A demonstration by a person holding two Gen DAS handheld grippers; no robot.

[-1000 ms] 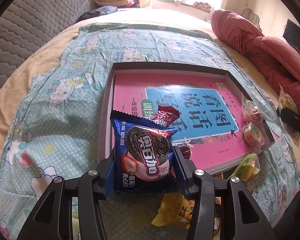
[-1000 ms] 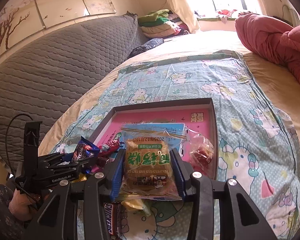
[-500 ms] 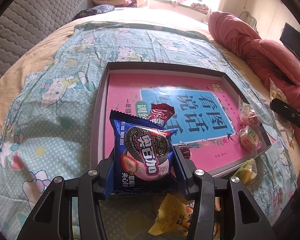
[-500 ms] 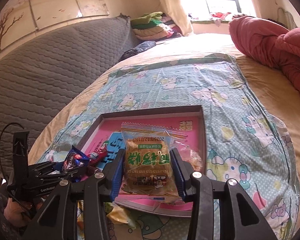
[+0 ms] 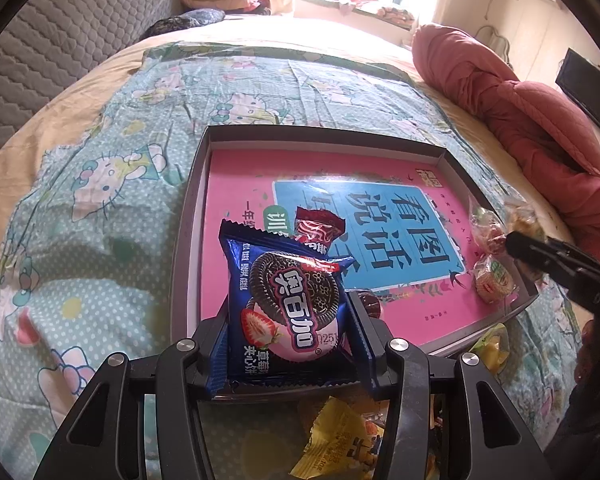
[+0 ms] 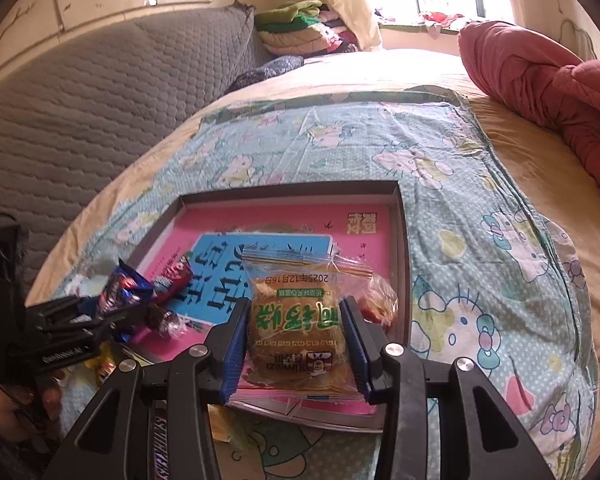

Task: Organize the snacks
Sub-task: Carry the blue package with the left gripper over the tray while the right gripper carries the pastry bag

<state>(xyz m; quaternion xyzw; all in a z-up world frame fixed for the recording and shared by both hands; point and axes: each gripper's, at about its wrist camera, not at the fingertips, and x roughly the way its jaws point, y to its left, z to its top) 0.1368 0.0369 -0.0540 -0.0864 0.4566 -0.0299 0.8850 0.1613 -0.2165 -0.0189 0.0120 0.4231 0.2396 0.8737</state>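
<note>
Both grippers are loaded and hang over the near edge of the grey tray (image 5: 188, 216), so the step in hand looks like delivery: carrying two packets from the loose pile on the bedspread into the tray. The left gripper (image 5: 288, 344) is clenched on a blue Oreo packet (image 5: 286, 300), its blue pads pressing the packet's two sides, and it points steeply down at the tray's near left corner. The packet sits above the pink book (image 5: 332, 172) that lines the tray floor, with a red wrapped candy (image 5: 318, 230) just behind it. The right gripper (image 6: 296, 344) is closed on a clear packet holding a brown pastry with green lettering (image 6: 296, 320); it too is angled down, over the tray's near right part, beside a clear-wrapped reddish sweet (image 6: 380, 300) that lies against the right wall. From the left camera the right gripper's dark tip shows at the tray's right side, near two small round wrapped sweets (image 5: 492, 280). Whether either packet already touches the book cannot be told from these views. The next move probably calls for lowering each packet until it rests flat on the book, then opening the jaws and pulling back without dragging the wrapper. Snacks remain outside the tray: a yellow wrapper (image 5: 336, 440) under the left gripper and a Snickers bar (image 6: 160, 444) below the right one.
</note>
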